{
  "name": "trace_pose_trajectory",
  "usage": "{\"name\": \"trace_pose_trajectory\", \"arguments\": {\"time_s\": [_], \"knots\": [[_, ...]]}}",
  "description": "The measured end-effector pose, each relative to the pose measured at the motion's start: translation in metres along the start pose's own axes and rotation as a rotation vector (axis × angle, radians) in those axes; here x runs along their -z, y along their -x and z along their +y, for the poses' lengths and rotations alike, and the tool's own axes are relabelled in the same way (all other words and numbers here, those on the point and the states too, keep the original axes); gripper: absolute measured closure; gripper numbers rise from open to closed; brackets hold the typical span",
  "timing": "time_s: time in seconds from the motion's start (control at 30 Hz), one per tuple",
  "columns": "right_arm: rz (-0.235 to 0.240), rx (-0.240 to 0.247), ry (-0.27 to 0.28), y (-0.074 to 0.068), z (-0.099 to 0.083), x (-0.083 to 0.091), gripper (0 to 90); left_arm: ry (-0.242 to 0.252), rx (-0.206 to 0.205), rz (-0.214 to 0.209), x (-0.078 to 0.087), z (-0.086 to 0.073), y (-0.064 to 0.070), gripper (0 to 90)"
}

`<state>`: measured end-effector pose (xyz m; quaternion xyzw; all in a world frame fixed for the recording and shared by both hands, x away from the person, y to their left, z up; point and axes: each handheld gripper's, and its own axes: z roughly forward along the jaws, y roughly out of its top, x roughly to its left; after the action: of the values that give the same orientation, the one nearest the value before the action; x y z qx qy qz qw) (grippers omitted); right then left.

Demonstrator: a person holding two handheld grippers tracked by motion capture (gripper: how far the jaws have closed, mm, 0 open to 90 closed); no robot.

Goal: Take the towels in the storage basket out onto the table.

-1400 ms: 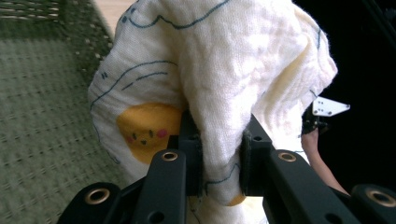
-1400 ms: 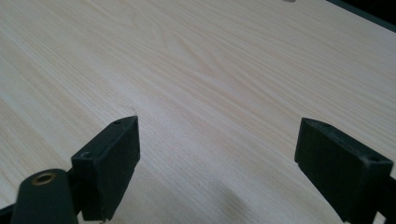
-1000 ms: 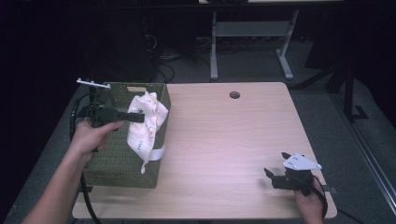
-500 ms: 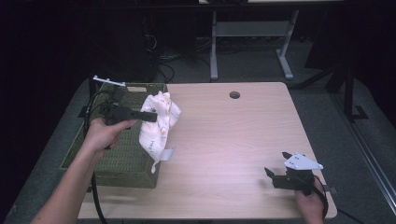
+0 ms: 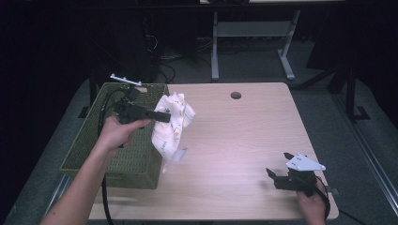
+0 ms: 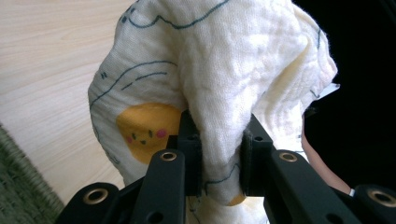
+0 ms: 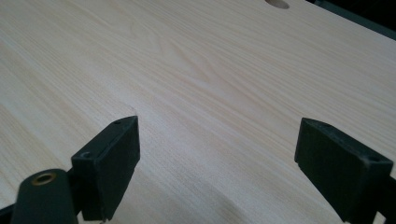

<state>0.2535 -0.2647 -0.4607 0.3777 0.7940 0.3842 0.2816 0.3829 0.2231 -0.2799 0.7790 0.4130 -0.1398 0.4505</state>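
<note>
- No words, brand names or numbers can be read anywhere.
- The white cloth (image 6: 219, 70) carries only printed drawings: a yellow blob with a small smiling face and pink cheeks, and thin dark line work above the face.

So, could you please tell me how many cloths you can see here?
1: a white printed cloth hangs from the left tongs beside the green basket. More may be hidden inside.

Cream cloth (image 5: 172, 123), yellow faces; green basket (image 5: 94, 140)
</note>
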Motion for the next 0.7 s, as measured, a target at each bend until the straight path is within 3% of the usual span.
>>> {"name": "trace_pose_trajectory", "arguments": {"time_s": [0.7], "knots": [[-0.002, -0.005, 0.011, 0.001, 0.0, 0.002, 13.7, -0.023, -0.013, -0.037, -0.039, 0.012, 0.012, 73.9]]}}
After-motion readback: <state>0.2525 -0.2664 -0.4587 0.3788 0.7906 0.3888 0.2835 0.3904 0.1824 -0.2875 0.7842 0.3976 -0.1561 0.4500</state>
